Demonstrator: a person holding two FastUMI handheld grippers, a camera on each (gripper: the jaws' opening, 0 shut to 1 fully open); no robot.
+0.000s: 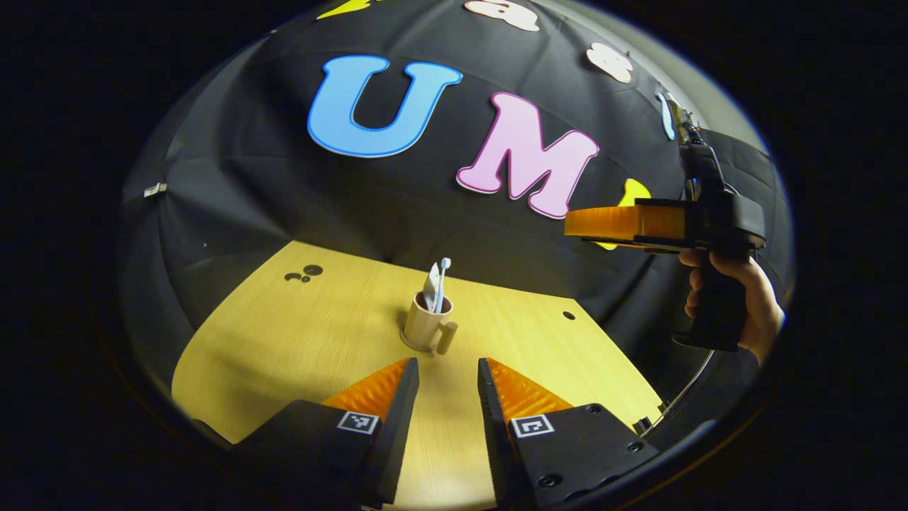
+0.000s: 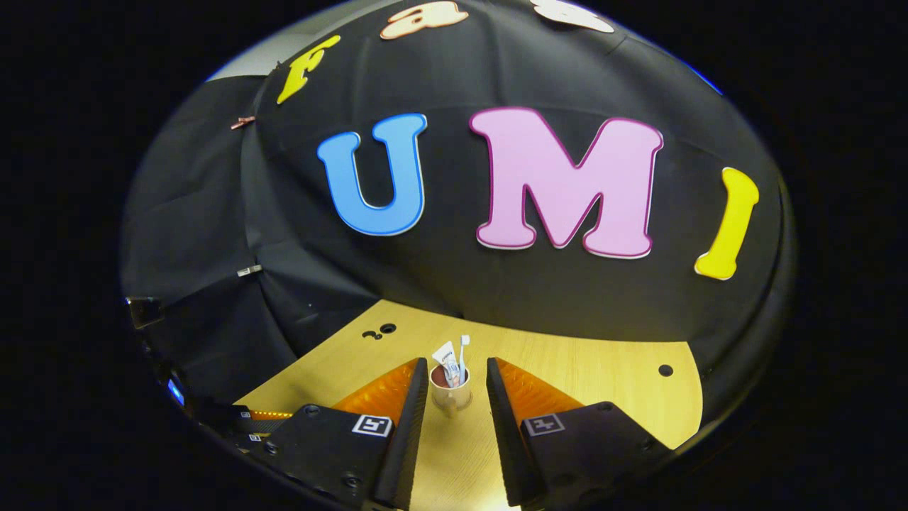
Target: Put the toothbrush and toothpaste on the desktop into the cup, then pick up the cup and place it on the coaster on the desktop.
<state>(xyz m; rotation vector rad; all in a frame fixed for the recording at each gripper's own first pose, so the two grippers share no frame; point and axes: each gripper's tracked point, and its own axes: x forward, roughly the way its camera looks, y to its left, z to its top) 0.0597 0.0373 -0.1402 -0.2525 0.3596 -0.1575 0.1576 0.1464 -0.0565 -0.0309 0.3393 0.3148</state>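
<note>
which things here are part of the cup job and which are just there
Part of the job:
- cup, standing on a coaster
- toothbrush in the cup
- toothpaste in the cup
- left gripper, fingers apart
- right gripper, fingers apart

Just there:
- desktop
- holes in the desktop
- clip on the cloth

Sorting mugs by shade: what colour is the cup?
Cream outside, dark brown inside; the cup shows best in the left gripper view.

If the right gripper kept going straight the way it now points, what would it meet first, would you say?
Most likely the cup, which sits centred beyond the open right gripper, holding the toothbrush and toothpaste. Depth is unclear.
</note>
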